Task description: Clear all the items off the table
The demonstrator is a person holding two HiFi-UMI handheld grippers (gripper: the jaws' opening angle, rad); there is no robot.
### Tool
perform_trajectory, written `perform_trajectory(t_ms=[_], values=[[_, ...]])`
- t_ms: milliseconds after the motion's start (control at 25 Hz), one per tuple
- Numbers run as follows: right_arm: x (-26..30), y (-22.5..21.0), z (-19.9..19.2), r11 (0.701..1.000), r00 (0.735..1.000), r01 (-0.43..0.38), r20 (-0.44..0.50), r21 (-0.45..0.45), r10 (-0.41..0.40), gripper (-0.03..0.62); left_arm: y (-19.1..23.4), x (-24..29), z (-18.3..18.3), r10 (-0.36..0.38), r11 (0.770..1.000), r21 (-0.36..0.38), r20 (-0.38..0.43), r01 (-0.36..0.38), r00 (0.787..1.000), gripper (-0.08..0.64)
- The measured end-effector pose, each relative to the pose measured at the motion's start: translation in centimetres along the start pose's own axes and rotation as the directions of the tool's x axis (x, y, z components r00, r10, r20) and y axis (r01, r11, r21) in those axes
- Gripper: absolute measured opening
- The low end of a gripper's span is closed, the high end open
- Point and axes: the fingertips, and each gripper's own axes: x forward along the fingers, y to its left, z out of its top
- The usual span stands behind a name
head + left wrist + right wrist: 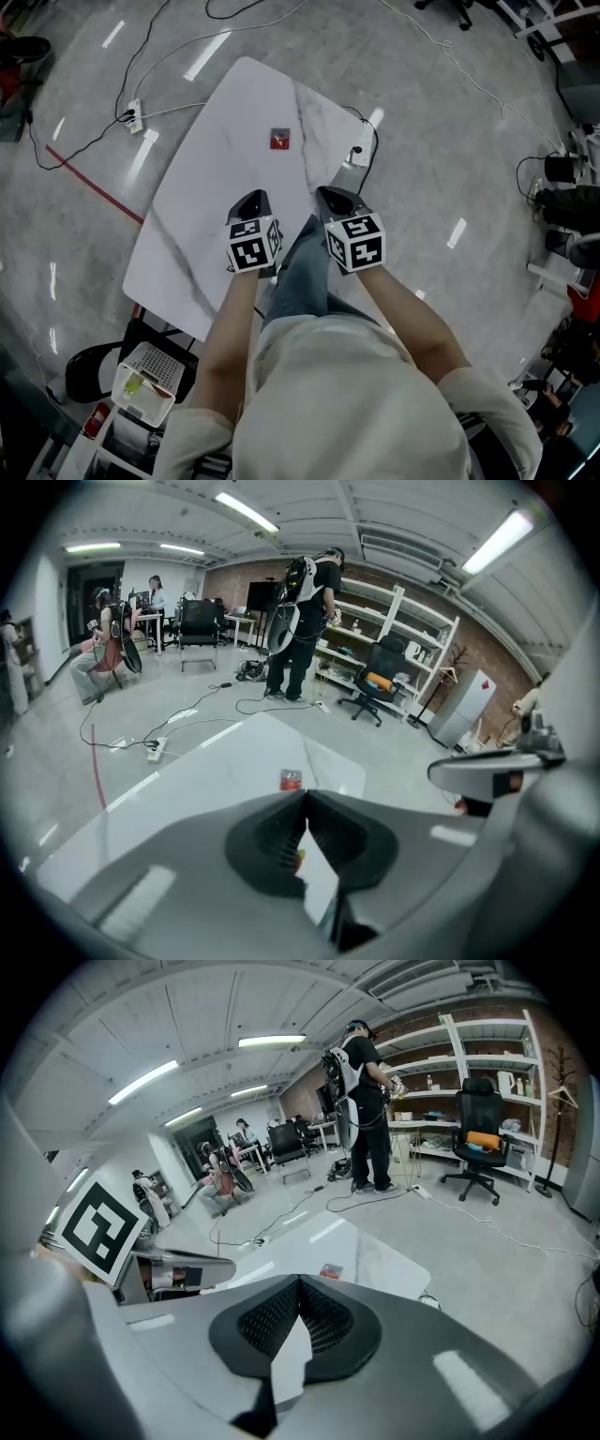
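Red packet (279, 139), print illegible, on marble table (216, 187)

A polished grey floor (450, 141) spread all round, crossed by thin cables (142, 56) running to a white power strip (135, 116), with a red tape line (94, 183) slanting nearby — and a white slotted basket (161, 367) sat low at the near left. Farther off, a standing person (302, 630) wearing a backpack faced white shelving (394, 635) along a brick wall (478, 653), a black office chair (375, 682) close by — other people (108, 649) sat at far left under long ceiling lights (246, 511).
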Motion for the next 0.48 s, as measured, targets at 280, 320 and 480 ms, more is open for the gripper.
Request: perform_trajectory(t_ms=[280, 320, 480], values=[[5.1, -3.3, -0.4, 0.999, 0.999, -0.005, -0.053, 0.039, 0.007, 0.0, 0.7, 7.0, 0.0, 0.005, 1.0, 0.005, -0.045, -0.005, 0.999, 0.009], [5.8, -3.7, -0.6, 0.999, 0.998, -0.006, -0.059, 0.042, 0.008, 0.0, 0.9, 8.0, 0.0, 0.01, 1.0, 0.008, -0.048, -0.009, 0.999, 0.009], [8.5, -5.3, -0.9, 0.999, 0.997, -0.006, -0.076, 0.053, 0.01, 0.0, 1.7, 12.0, -0.2, 0.015, 1.0, 0.0, -0.077, -0.015, 0.997, 0.019]])
